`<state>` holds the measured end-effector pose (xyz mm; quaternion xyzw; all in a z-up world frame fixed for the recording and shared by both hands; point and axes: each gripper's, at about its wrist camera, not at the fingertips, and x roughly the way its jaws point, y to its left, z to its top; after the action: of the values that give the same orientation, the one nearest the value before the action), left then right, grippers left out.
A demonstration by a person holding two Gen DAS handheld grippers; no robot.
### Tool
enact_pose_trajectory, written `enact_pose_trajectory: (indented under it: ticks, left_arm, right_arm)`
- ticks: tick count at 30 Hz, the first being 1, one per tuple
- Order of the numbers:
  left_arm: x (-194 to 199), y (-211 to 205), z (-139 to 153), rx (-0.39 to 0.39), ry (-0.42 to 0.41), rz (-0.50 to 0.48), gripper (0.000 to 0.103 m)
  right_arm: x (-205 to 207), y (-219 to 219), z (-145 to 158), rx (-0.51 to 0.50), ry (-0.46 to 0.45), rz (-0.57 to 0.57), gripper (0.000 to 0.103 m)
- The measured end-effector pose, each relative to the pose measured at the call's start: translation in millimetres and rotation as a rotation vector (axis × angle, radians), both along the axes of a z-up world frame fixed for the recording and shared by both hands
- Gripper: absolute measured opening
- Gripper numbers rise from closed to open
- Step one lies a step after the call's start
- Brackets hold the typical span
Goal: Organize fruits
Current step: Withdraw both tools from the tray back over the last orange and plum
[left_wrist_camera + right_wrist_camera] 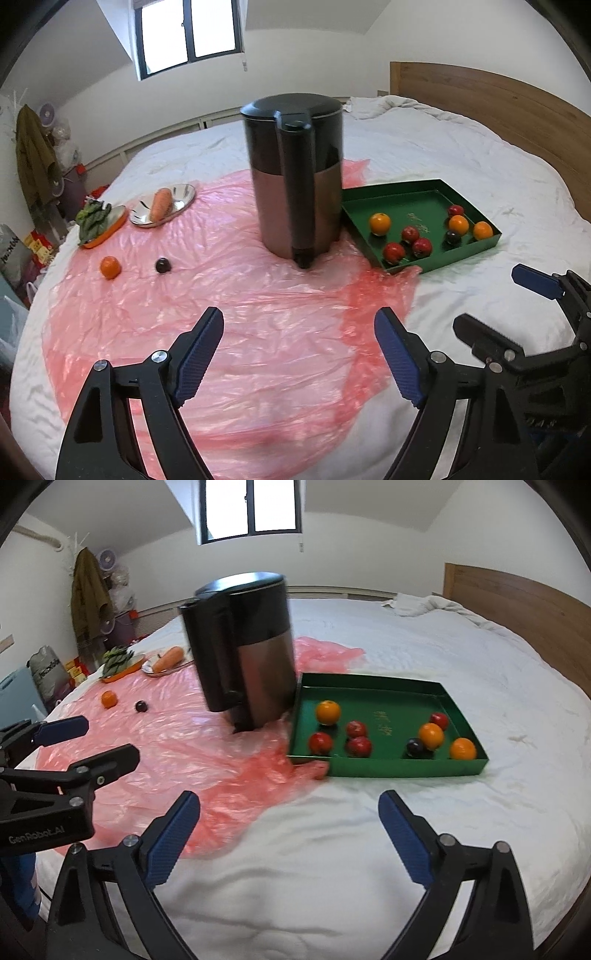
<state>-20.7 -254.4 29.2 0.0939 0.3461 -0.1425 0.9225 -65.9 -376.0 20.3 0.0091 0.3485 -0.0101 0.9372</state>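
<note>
Both grippers, left (299,354) and right (288,834), are held spread and empty above the bed. Most fruit lies in the shallow green tray (373,686); a loose orange (110,267) and dark plum (163,265) remain at ten o'clock on the pink plastic sheet (258,332). Collection seems nearly done; reaching left past the black-and-steel kettle (295,177) is judged next.

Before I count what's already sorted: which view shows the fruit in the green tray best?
The right wrist view: the green tray lies nearer and its fruit spreads apart. In the left wrist view the green tray sits off to the right, smaller, with its fruit bunched closer.
</note>
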Motion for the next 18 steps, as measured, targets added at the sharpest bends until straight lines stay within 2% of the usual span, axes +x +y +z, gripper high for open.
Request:
enact_pose_trajectory:
  ticks: [11,16,18]
  left_arm:
    - [8.1,49.8,-2.2,-0.008,-0.018,0.076,0.085]
    - [12.5,74.0,-3.0,0.009,-0.053,0.121,0.085]
    - [16.7,85.6,-4.1,0.011,-0.057,0.139,0.089]
  right_arm:
    - [12.8,53.2,4.0,-0.018,-0.016,0.086,0.103]
    - [22.7,80.8,2.2,-0.039,-0.018,0.133,0.103]
    - [25.9,90.4,2.7,-0.046,-0.025,0.152,0.103]
